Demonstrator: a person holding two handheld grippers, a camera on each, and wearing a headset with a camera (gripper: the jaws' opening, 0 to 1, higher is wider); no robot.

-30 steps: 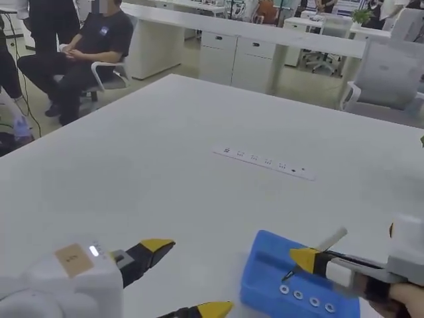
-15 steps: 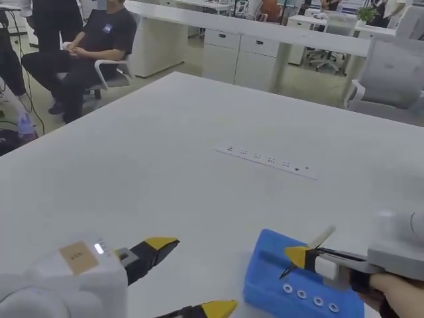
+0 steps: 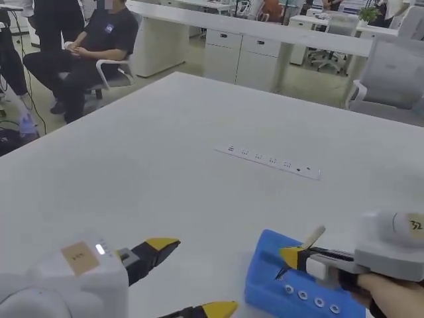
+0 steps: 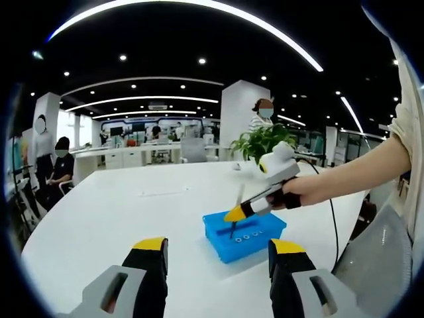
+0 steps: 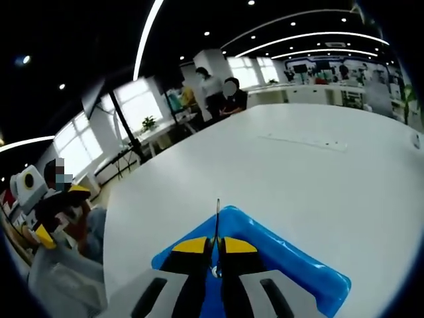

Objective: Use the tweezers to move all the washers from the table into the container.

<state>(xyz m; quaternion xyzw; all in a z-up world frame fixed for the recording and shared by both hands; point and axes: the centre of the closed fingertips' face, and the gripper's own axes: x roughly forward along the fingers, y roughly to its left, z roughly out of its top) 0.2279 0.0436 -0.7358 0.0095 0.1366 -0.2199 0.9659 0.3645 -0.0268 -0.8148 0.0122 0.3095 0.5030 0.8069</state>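
Right hand-held gripper is squeezing fully closed on the tweezers. Its jaws are pinching the shank so the fine tips are projecting ahead, and that grip is presumably what is keeping the tips pressed together. Tweezer tips are pointing down into the blue container at its left end, just beside a row of four washers lying on its floor. Whether a washer is sitting between the tips is too small to tell. Left hand-held gripper is hovering wide open with nothing in it, low over the counter near the container. It is likely parked clear so the right side is working unobstructed. Judging this a drop-off step.
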